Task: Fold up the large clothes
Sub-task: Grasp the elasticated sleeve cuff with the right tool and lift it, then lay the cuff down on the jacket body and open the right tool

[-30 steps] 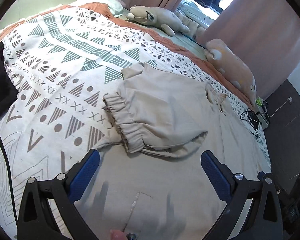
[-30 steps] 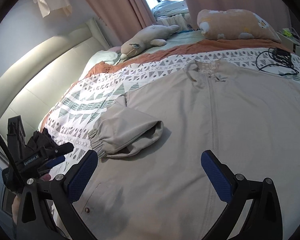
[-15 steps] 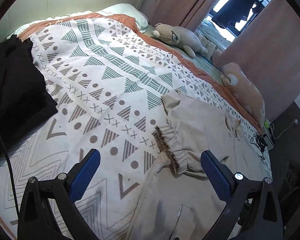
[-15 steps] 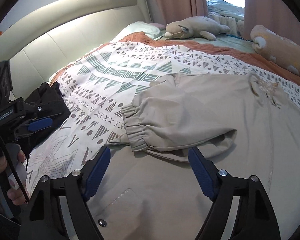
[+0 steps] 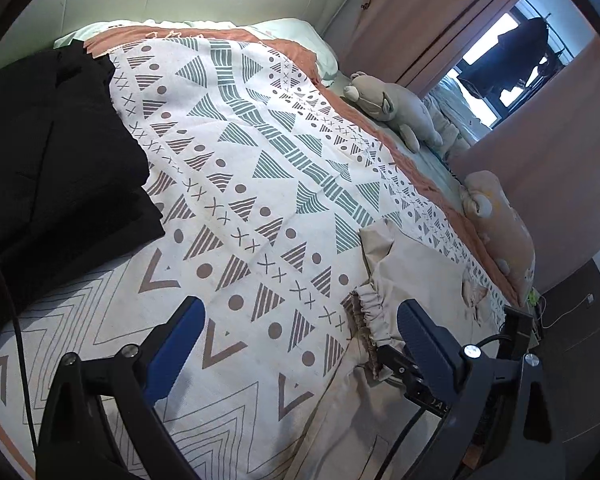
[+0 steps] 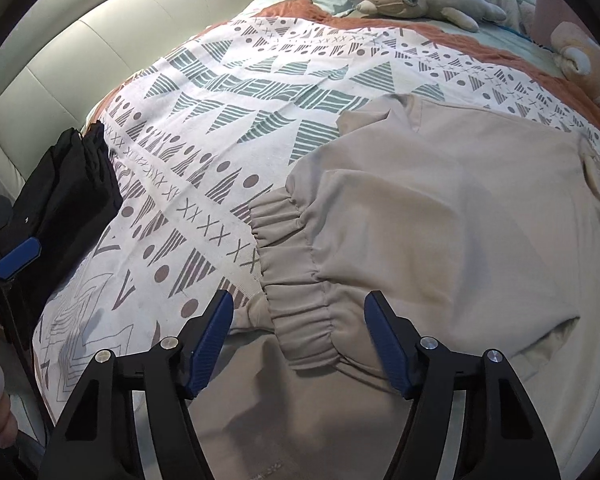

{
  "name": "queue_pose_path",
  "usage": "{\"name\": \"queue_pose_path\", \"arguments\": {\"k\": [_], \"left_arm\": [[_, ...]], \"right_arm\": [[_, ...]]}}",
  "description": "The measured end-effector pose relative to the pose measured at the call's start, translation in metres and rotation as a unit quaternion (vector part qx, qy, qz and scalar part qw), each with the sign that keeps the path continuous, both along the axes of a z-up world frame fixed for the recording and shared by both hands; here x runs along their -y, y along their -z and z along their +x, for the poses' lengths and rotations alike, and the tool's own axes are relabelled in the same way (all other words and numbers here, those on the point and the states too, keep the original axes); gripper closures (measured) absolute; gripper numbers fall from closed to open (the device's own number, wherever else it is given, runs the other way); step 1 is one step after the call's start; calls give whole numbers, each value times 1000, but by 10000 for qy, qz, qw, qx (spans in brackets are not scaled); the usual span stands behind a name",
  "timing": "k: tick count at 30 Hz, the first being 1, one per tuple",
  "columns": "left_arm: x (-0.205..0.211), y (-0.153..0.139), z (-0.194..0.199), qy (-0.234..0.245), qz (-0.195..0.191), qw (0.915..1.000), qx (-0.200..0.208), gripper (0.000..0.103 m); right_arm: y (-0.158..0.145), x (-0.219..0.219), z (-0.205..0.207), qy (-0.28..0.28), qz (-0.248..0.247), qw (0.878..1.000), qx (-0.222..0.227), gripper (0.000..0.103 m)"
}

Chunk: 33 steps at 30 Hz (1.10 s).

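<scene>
A large beige jacket (image 6: 460,216) lies spread on the patterned bedspread (image 6: 228,92), one sleeve folded over its body. The sleeve's elastic cuff (image 6: 296,276) lies between my right gripper's (image 6: 300,336) open blue fingers, just beyond the tips. In the left wrist view the jacket (image 5: 420,280) is at the right and the cuff (image 5: 370,320) sits beside the right finger. My left gripper (image 5: 300,344) is open and empty over the bedspread (image 5: 240,184). The right gripper shows at the left wrist view's lower right (image 5: 420,384).
A folded black garment (image 5: 48,152) lies on the bed's left side, also seen in the right wrist view (image 6: 72,196). A grey plush toy (image 5: 396,108) and a peach plush pillow (image 5: 500,224) lie along the far side. A padded headboard (image 6: 100,32) is behind.
My left gripper swung left, off the jacket and over the patterned bedspread. My right gripper moved in toward the sleeve cuff, which now lies between its fingers.
</scene>
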<state>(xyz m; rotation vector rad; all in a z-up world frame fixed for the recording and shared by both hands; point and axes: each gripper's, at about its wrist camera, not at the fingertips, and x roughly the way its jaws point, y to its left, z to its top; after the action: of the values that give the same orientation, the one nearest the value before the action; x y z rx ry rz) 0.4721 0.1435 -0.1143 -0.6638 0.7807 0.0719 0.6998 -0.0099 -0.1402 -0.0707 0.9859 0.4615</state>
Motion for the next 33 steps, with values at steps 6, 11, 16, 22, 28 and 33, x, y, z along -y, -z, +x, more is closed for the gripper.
{"name": "queue_pose_path", "arguments": {"k": [6, 11, 16, 22, 28, 33], "left_arm": [[-4, 5, 5, 51, -306, 9995, 8, 4], [-1, 2, 6, 92, -360, 9993, 47, 4], [4, 1, 7, 150, -349, 9993, 49, 4], [20, 3, 13, 373, -307, 9988, -45, 4], [44, 5, 19, 741, -113, 9971, -148, 4], [62, 7, 24, 973, -6, 9950, -209, 4]], "right_arm": [[35, -6, 36, 91, -26, 9979, -640, 53], [39, 4, 46, 225, 329, 9967, -706, 75], [21, 11, 30, 222, 249, 9987, -384, 86], [-31, 49, -2, 371, 544, 9978, 86, 88], [-86, 117, -46, 823, 804, 9914, 631, 88], [-120, 183, -85, 1335, 980, 9812, 988, 88]]}}
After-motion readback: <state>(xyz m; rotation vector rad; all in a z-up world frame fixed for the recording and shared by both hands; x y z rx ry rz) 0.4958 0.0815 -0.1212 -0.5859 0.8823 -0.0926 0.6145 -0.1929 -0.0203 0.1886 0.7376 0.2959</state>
